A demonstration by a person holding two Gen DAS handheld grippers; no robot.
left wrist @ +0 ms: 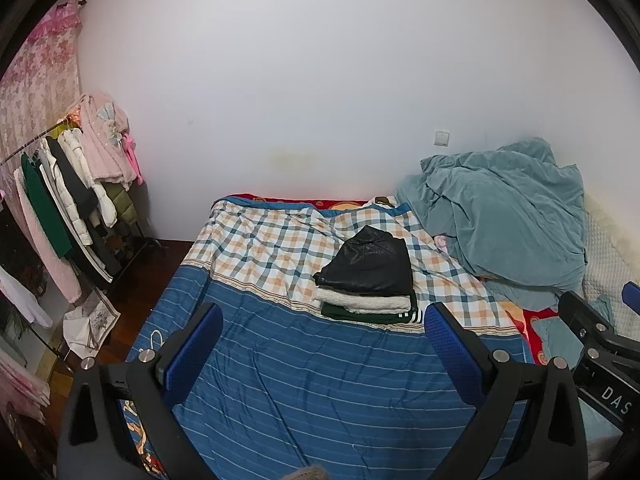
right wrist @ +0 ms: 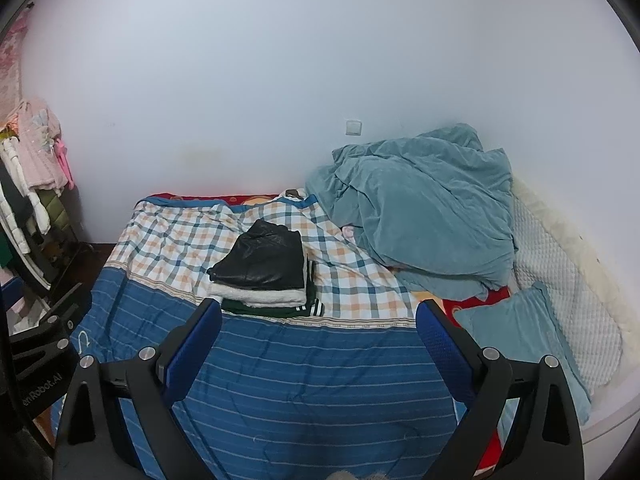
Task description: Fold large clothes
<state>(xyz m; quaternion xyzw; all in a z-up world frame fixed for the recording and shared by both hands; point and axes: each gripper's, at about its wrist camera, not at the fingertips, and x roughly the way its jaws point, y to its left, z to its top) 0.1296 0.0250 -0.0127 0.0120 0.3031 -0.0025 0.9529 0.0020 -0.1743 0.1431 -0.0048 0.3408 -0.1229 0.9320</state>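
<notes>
A stack of folded clothes (left wrist: 370,276) lies in the middle of the bed: a black shiny garment on top, a white fleecy one under it, a dark green one with white stripes at the bottom. It also shows in the right wrist view (right wrist: 264,272). My left gripper (left wrist: 324,320) is open and empty, held above the blue striped sheet (left wrist: 312,380), short of the stack. My right gripper (right wrist: 318,316) is open and empty, also above the sheet (right wrist: 320,380), just short of the stack. The right gripper's body shows in the left wrist view (left wrist: 600,344).
A crumpled teal blanket (right wrist: 424,204) is heaped at the right of the bed, with a teal pillow (right wrist: 516,332) and white quilted padding (right wrist: 568,280) beside it. A rack of hanging clothes (left wrist: 68,200) stands left of the bed. A white wall runs behind.
</notes>
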